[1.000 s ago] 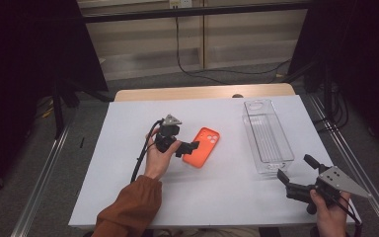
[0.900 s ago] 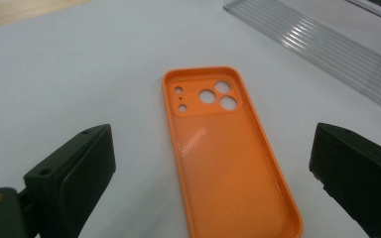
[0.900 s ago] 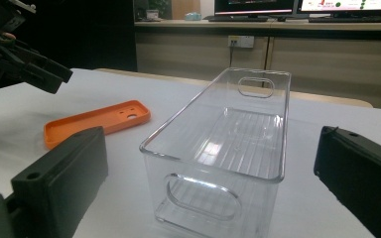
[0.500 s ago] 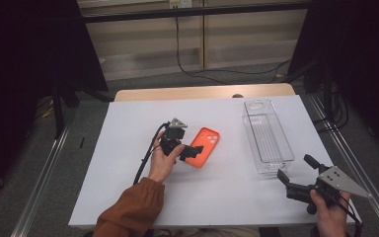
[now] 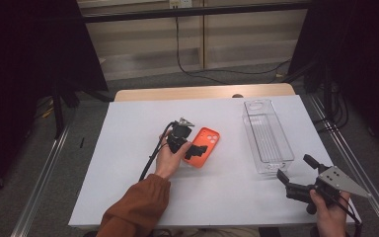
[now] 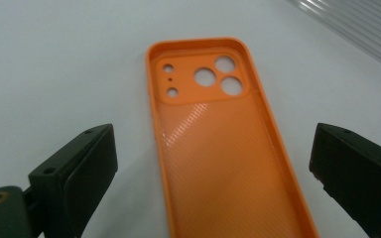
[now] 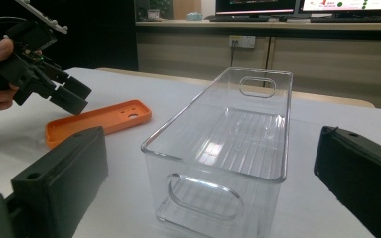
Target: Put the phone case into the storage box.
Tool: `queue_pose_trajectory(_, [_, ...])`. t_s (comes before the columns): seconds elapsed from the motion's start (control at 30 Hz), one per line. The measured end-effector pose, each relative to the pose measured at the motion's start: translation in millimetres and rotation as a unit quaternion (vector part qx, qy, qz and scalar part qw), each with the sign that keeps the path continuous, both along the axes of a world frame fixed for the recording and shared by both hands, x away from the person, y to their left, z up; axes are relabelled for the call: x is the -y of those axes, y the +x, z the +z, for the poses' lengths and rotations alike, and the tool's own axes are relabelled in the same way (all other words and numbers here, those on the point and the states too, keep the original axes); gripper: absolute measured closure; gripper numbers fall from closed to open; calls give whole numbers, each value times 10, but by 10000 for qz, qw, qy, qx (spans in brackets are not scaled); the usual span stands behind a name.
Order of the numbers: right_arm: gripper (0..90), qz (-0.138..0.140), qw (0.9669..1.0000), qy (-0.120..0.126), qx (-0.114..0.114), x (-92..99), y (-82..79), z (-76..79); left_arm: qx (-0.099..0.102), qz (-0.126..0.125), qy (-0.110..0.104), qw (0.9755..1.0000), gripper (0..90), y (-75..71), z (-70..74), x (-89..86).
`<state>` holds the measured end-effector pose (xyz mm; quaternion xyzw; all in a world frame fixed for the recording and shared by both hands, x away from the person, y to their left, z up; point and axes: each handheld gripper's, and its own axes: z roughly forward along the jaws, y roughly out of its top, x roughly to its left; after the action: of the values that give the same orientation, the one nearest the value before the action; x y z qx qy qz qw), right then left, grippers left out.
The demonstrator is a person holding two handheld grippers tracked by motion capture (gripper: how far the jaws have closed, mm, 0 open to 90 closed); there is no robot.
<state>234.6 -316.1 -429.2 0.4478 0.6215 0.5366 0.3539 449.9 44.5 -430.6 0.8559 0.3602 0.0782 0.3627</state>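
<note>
An orange phone case point(image 5: 208, 143) lies inside-up in the middle of the white table, its camera holes at the far end point(image 6: 213, 79). My left gripper point(image 5: 196, 150) hovers over the near end of the case, open, with one jaw on each side of it point(image 6: 213, 168) and nothing gripped. The right gripper view shows it from the side point(image 7: 69, 96), tilted down above the case point(image 7: 99, 121). My right gripper point(image 5: 295, 168) is open at the near right, pointing at the short end of a clear plastic bin point(image 7: 258, 198).
The empty clear bin point(image 5: 250, 129) stands lengthwise right of the case, with handle cut-outs in its end walls. The white tabletop point(image 5: 123, 148) has bare room on the left and front. Metal rails run along both table sides.
My left gripper has moved a little right and forward, so its jaws now stand over the orange case. The right gripper, the case and the bin have not moved.
</note>
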Motion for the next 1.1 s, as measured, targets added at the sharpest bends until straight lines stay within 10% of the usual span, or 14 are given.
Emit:
queue_pose_trajectory(0.27, [0,-1,10000,-4,3,1,-2,0,-234,54,-196,9995,48,105,-66,69])
queue_pose_trajectory(0.8, [0,10,10000,-3,1,1,1,-1,-561,-117,395,9976,56,207,-161,246])
queue_pose_trajectory(1.1, [0,19,10000,0,-3,1,1,-2,-604,-101,301,9977,42,212,-161,263])
